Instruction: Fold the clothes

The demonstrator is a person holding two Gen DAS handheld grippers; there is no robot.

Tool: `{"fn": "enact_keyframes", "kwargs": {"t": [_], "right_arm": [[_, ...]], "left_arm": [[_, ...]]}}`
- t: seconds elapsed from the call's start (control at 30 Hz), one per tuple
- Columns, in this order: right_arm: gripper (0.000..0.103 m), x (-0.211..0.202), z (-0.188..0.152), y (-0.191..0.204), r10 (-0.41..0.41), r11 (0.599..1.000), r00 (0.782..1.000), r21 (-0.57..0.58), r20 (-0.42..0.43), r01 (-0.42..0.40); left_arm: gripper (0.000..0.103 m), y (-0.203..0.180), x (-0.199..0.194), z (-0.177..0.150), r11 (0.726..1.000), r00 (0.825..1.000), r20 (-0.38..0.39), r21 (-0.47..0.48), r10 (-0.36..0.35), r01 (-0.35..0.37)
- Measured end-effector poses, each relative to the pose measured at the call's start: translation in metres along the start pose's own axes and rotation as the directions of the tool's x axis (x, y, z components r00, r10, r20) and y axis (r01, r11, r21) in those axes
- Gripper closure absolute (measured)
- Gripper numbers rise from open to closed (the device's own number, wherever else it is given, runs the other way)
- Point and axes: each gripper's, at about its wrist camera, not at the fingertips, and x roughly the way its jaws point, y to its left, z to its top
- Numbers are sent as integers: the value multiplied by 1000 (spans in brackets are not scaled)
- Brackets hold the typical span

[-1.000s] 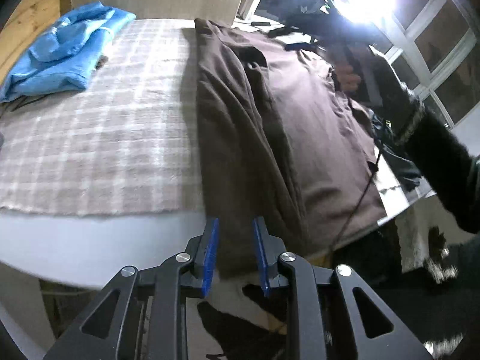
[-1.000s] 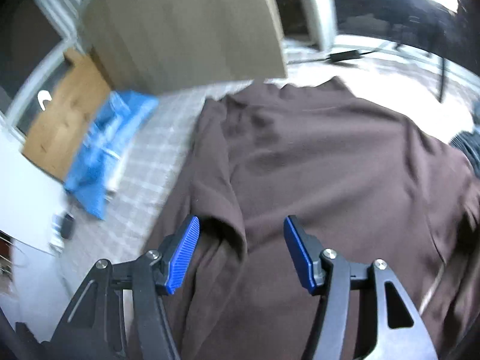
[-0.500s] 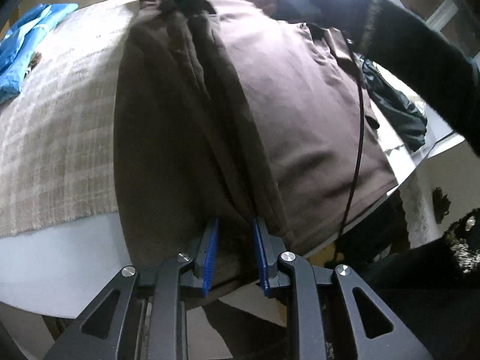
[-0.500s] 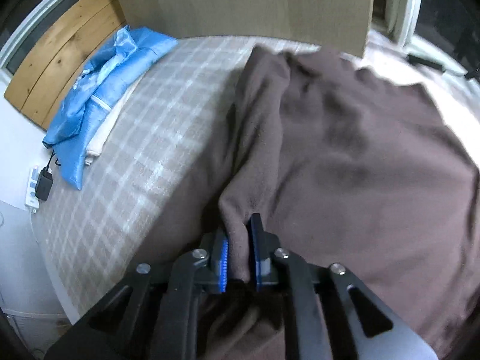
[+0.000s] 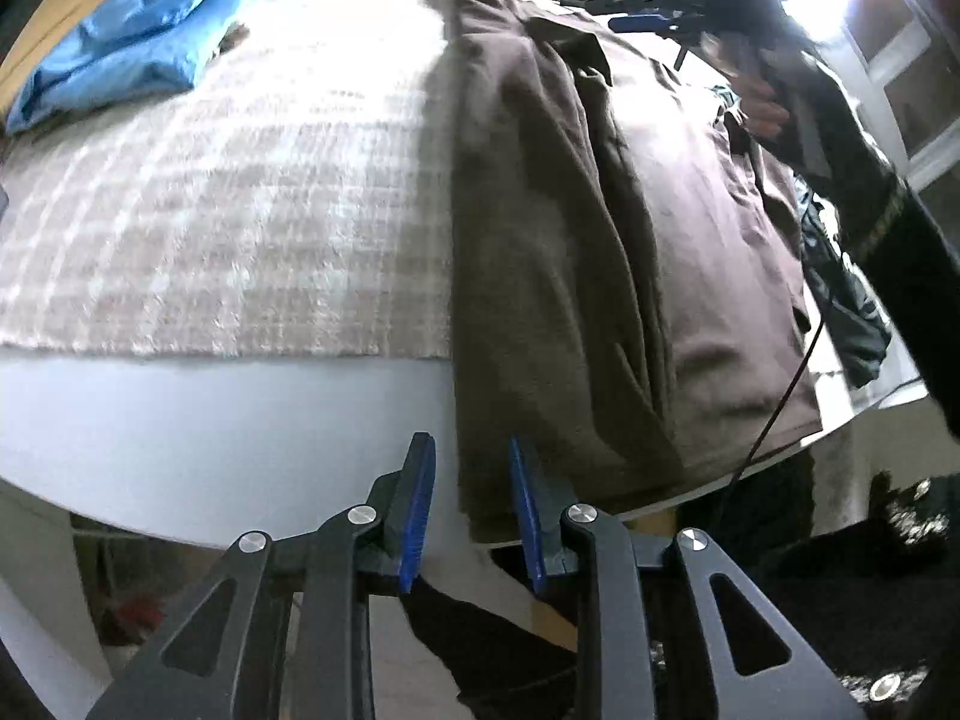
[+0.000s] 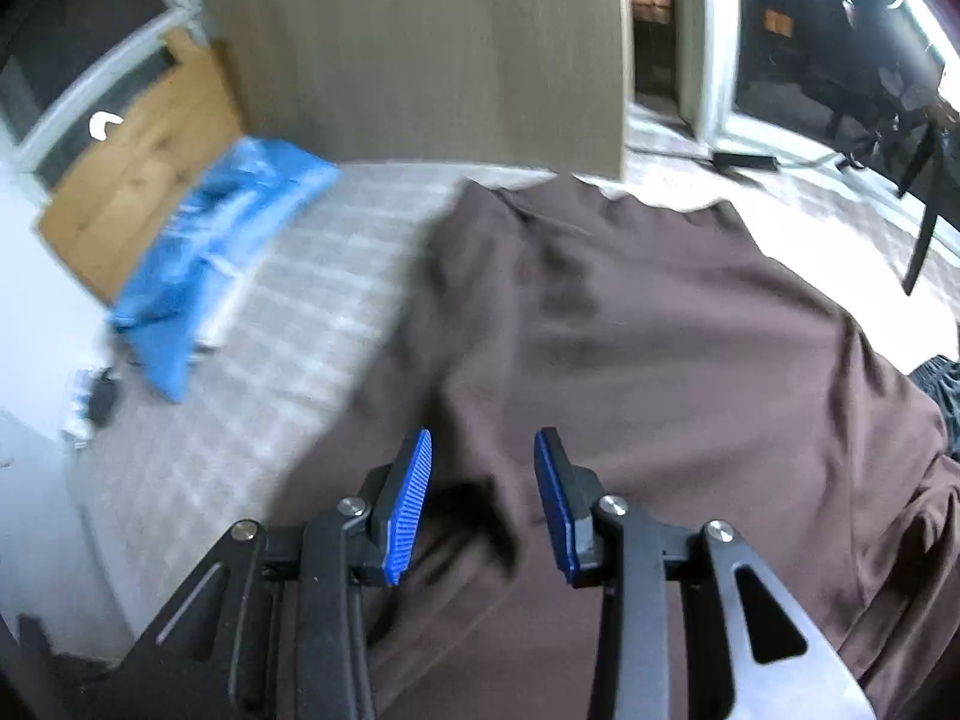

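Figure: fold in progress, both wrist views. A beige checked blanket (image 5: 228, 228) covers the white round table (image 5: 180, 420); the large brown knit garment (image 5: 570, 252), its left side doubled over, lies along it with the hem drooping past the near rim. A folded blue jacket (image 5: 150, 30) rests well apart. Left gripper (image 5: 471, 510): jaws narrowly parted and easing wider, hem corner between them, seemingly unpinched. Right gripper (image 6: 483, 498): jaws opening, a raised fold between them, released. Risk: the overhanging hem's weight may drag the fold askew; the dark cable (image 5: 786, 384) across the cloth could snag.
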Motion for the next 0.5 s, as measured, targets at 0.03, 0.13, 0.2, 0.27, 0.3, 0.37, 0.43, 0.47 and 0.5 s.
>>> {"fn": "enact_keyframes", "kwargs": {"t": [0.03, 0.13, 0.2, 0.27, 0.3, 0.37, 0.43, 0.47, 0.5], "right_arm": [[68, 0, -4, 9, 24, 1000, 1000, -19, -10, -25], [70, 18, -23, 34, 79, 994, 992, -70, -98, -86], [70, 31, -36, 47, 46, 990, 988, -122, -145, -64], [70, 38, -47, 53, 47, 986, 984, -149, -174, -73], [70, 43, -53, 54, 33, 983, 981, -170, -191, -67], [76, 49, -62, 52, -29, 977, 977, -215, -210, -17], [77, 42, -65, 49, -70, 975, 979, -219, -191, 27], [78, 32, -65, 49, -55, 980, 984, -199, -170, 20], [78, 22, -65, 50, -39, 984, 988, -179, -147, 12]], "left_arm": [[79, -4, -2, 3, 1000, 1000, 20, 9, -11, 11], [79, -19, 0, 15, 998, 998, 51, 61, -31, 27], [77, -27, 14, 20, 994, 1000, 22, 109, -10, 8], [78, -29, 31, 19, 989, 999, -12, 144, 37, -35], [78, -30, 32, 16, 985, 999, 6, 168, 49, -49], [82, -25, 26, 11, 983, 997, 7, 163, 81, -82], [89, -17, 18, 6, 985, 995, 0, 138, 102, -101], [89, -14, 13, 5, 988, 995, 2, 118, 96, -95], [88, -12, 6, 5, 992, 997, 11, 104, 71, -72]]}}
